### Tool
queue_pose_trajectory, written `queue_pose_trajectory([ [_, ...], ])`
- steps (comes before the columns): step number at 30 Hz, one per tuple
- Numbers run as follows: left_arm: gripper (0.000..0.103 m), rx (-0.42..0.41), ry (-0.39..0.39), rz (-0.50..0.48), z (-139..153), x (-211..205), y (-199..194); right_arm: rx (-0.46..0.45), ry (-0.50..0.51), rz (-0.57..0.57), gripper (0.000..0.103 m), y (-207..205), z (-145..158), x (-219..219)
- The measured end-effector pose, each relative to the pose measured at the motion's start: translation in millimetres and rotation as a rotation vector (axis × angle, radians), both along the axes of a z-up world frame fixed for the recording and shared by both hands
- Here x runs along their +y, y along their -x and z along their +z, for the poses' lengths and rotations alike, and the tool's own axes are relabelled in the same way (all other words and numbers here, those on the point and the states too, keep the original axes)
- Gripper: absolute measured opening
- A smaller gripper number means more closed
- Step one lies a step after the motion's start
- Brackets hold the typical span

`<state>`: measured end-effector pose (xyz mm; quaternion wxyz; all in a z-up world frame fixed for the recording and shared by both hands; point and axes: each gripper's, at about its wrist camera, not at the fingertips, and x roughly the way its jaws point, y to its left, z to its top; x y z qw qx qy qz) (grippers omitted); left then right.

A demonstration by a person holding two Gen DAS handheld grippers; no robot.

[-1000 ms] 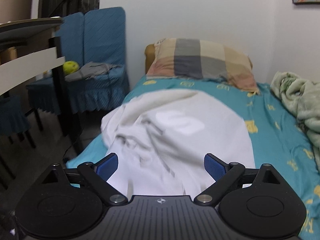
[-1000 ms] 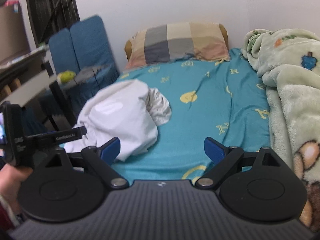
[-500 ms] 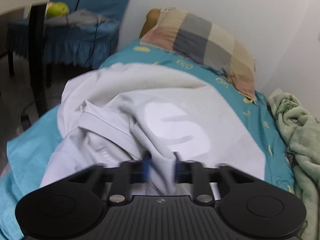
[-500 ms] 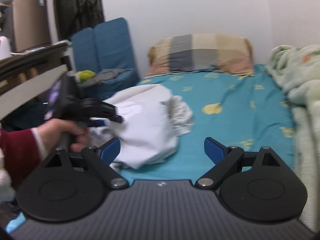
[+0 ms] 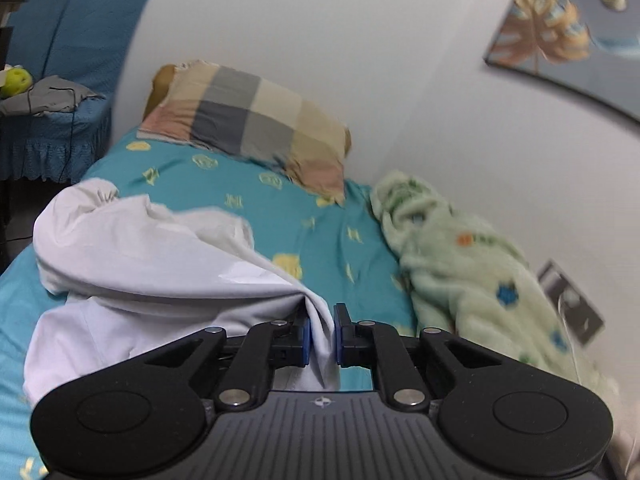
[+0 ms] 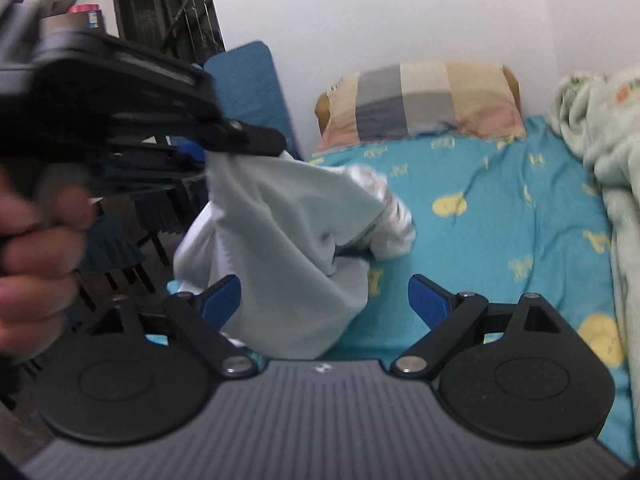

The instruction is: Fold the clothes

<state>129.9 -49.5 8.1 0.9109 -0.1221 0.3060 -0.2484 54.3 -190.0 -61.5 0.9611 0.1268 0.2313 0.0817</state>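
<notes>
A white garment (image 5: 144, 264) lies crumpled on the teal bed sheet (image 5: 248, 196). My left gripper (image 5: 321, 334) is shut on a fold of the garment and holds it lifted; in the right wrist view the left gripper (image 6: 200, 152) holds the cloth (image 6: 292, 240) hanging above the bed's left edge. My right gripper (image 6: 325, 300) is open and empty, just in front of the hanging cloth's lower part.
A checked pillow (image 5: 248, 120) lies at the head of the bed against the white wall. A green fleece blanket (image 5: 472, 264) is bunched along the right side. A blue chair (image 5: 52, 80) with grey cloth stands to the left, beside dark furniture (image 6: 132, 208).
My left gripper closed on the white garment and lifted it up and to the right. The garment bunched and now hangs from it. My right gripper stayed open.
</notes>
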Motion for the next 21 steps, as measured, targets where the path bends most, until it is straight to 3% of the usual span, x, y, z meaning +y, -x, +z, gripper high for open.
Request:
queue_pose_trajectory([
  [5,0.018,0.064,-0.033,0.037,-32.3,31.3,20.9,0.07,-0.01,0.04,0.092,5.5,-16.1,9.6],
  [10,0.024,0.08,-0.051,0.073,-36.0,74.4,43.5,0.111,0.028,0.094,0.092,3.9,-27.9,23.6],
  [12,0.031,0.094,-0.051,0.091,-41.7,88.4,49.5,0.14,0.034,0.104,0.091,-0.4,-33.4,26.8],
  [14,0.044,0.121,-0.061,0.12,-53.7,94.7,51.1,0.168,0.02,0.103,0.079,-4.6,-38.3,27.0],
  [15,0.048,0.133,-0.075,0.137,-60.3,94.4,49.8,0.179,0.005,0.097,0.079,-6.1,-40.3,25.3],
  [18,0.051,0.157,-0.091,0.162,-74.0,91.9,44.0,0.212,-0.039,0.077,0.073,-10.6,-46.2,20.4],
  [21,0.058,0.169,-0.084,0.159,-81.1,87.9,37.1,0.246,-0.083,0.058,0.058,-15.1,-52.1,15.5],
])
